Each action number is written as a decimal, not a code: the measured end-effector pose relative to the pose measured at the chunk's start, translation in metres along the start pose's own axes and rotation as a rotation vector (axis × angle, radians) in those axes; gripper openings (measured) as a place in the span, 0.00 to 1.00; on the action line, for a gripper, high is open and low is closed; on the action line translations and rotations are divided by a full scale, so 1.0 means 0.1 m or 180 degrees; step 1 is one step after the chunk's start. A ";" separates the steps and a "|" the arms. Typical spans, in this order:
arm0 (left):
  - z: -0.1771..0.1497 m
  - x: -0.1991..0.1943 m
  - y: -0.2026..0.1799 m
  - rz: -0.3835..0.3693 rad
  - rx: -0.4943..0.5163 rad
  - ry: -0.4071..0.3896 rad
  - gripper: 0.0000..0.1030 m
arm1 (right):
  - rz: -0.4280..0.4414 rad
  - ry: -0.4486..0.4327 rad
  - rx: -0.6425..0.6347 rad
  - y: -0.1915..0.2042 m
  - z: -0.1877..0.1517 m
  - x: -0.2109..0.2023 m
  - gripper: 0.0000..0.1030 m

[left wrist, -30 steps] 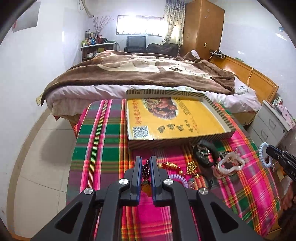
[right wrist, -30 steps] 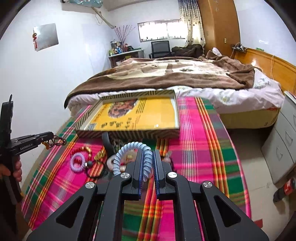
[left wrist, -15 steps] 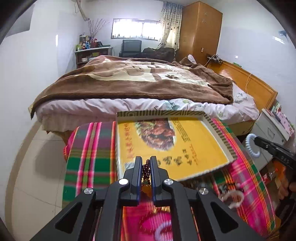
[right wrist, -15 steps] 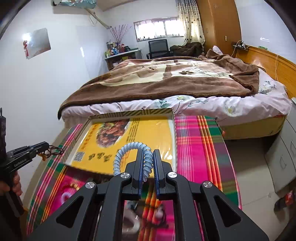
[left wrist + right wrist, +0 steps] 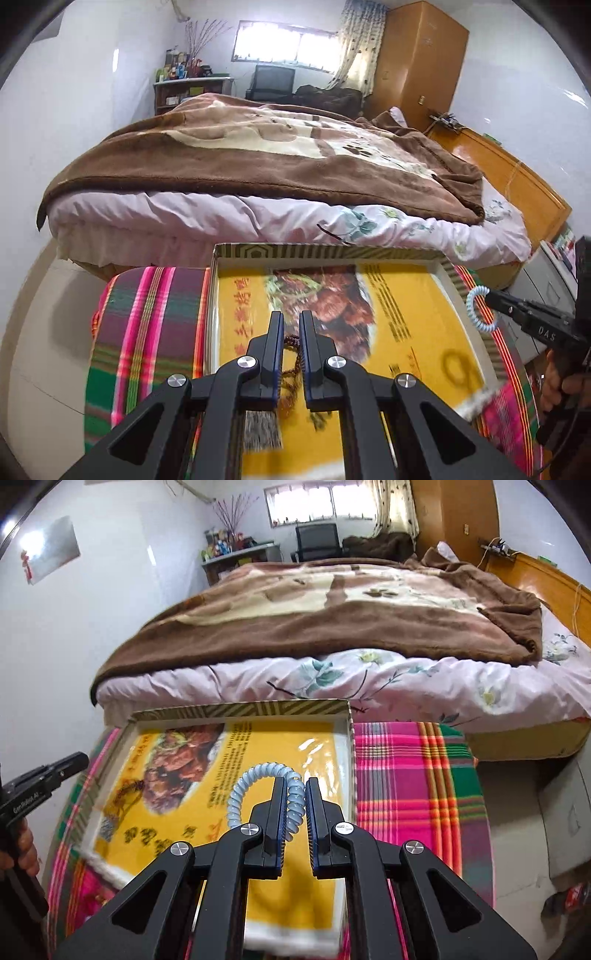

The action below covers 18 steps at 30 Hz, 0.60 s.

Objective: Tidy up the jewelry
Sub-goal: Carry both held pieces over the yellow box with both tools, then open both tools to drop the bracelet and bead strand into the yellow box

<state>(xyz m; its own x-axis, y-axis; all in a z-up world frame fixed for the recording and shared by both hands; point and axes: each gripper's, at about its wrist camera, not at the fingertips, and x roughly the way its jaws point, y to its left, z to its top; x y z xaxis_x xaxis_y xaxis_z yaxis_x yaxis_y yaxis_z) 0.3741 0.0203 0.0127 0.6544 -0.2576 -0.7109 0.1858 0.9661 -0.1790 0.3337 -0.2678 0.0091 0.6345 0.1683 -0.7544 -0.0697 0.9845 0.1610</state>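
Observation:
My left gripper (image 5: 291, 319) is shut on a brown bead string (image 5: 291, 341) whose loose end dangles below the fingers. It hovers over the near left part of a shallow tray with a striped rim (image 5: 332, 253) and a yellow printed lining. My right gripper (image 5: 295, 786) is shut on a pale blue spiral coil bracelet (image 5: 258, 771), above the tray's right half, near its striped rim (image 5: 240, 709). Each gripper shows in the other's view: the right gripper (image 5: 493, 297) with the coil bracelet (image 5: 476, 310), and the left gripper (image 5: 79, 760) at the tray's left edge.
The tray lies on a table under a pink and green plaid cloth (image 5: 406, 775). Just beyond the table stands a bed with a brown blanket (image 5: 258, 162). A grey drawer cabinet (image 5: 565, 812) stands to the right. A person's hand (image 5: 561, 376) holds the right gripper.
Both grippers have carried their pieces forward, from above the loose jewelry on the cloth to above the tray. The jewelry pile has dropped out of view.

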 end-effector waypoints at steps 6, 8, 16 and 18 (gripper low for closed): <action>0.02 0.32 0.05 0.0072 -0.0004 0.0155 0.08 | -0.0076 0.0169 -0.0058 0.00 0.08 0.33 0.10; 0.00 0.37 0.04 0.0074 0.0032 0.0180 0.08 | -0.0084 0.0237 -0.0052 -0.01 0.11 0.42 0.10; -0.08 0.52 0.10 0.0085 -0.0021 0.0322 0.08 | -0.0150 0.0324 0.0005 -0.06 0.12 0.59 0.10; -0.10 0.54 0.12 0.0111 -0.0026 0.0333 0.08 | -0.0165 0.0374 0.0038 -0.08 0.12 0.64 0.10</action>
<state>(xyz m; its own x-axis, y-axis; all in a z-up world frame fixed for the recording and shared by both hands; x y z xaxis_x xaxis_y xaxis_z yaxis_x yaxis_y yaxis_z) 0.4041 0.0178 -0.0341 0.5802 -0.2214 -0.7838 0.1580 0.9747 -0.1583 0.3840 -0.2657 -0.0327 0.5423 0.1226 -0.8312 -0.0296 0.9915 0.1269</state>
